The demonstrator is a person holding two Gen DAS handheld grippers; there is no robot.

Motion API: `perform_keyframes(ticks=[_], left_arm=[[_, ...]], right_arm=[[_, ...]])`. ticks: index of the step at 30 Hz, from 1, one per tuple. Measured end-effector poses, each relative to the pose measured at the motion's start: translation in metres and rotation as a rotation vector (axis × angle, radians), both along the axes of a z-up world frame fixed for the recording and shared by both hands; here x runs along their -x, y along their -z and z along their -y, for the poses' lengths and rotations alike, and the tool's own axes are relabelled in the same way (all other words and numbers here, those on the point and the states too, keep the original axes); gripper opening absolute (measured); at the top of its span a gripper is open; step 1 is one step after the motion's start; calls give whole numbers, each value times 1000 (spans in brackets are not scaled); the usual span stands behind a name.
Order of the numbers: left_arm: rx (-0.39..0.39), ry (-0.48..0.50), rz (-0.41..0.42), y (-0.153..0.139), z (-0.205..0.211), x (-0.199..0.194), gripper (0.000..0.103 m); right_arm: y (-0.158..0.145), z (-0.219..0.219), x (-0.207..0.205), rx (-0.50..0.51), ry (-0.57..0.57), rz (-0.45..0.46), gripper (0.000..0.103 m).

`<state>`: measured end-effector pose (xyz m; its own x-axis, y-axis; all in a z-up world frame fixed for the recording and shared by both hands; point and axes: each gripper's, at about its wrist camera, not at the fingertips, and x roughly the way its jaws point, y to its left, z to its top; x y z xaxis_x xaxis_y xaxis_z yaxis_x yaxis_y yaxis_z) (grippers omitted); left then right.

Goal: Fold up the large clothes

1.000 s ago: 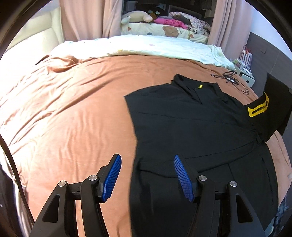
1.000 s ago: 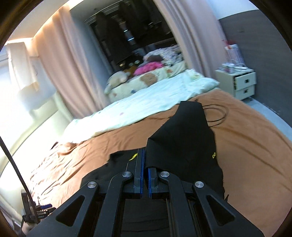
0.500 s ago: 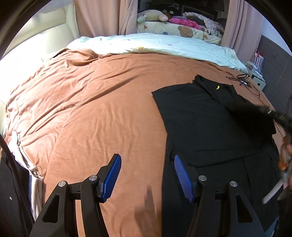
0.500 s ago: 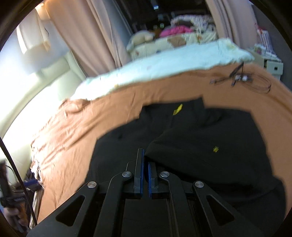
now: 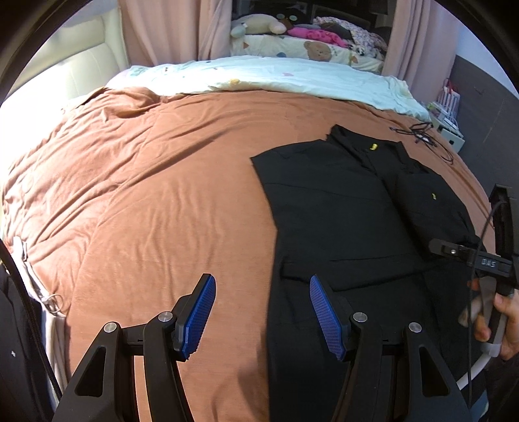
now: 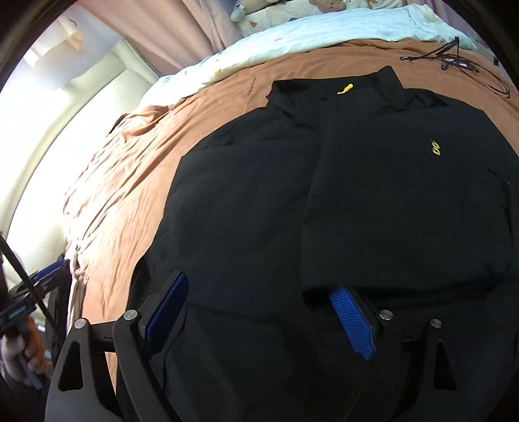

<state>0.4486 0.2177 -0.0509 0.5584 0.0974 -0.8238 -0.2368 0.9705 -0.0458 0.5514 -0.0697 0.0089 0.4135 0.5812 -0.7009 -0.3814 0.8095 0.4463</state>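
Home bedroom — brown-covered bed [image 5: 146, 194], pink curtains [image 5: 175, 29], plush toys [image 5: 259, 24]

Your bed's brown cover [image 5: 146, 194] carries the black jacket [image 5: 340, 211], a pale quilt [image 5: 275, 78] and a tangled black cable [image 5: 421, 136].

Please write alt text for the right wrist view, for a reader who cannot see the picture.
A black jacket lies spread on a bed's brown cover, one side folded over its front. The right gripper is opening above the hem, and its blue pads press on nothing. A pale quilt lies beyond.
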Motion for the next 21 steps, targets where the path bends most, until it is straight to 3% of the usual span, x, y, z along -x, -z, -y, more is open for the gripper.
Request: perform_keyframes(ticks=[6, 10, 14, 18, 20, 21], left_arm=[[12, 22, 13, -2, 14, 0, 62], [31, 23, 15, 3, 17, -5, 62], [42, 30, 3, 16, 20, -12, 62], [53, 31, -27, 38, 18, -19, 62], [59, 26, -44, 50, 16, -22, 62], [62, 24, -50, 53, 16, -23, 62]], right_arm=[[-28, 88, 8, -38, 57, 58, 87], [-37, 155, -7, -22, 183, 68, 87], [-29, 199, -31, 11, 282, 37, 75], [-10, 229, -61, 12, 346, -21, 70], [5, 228, -75, -9, 337, -63, 44], [9, 225, -81, -14, 326, -76, 37]])
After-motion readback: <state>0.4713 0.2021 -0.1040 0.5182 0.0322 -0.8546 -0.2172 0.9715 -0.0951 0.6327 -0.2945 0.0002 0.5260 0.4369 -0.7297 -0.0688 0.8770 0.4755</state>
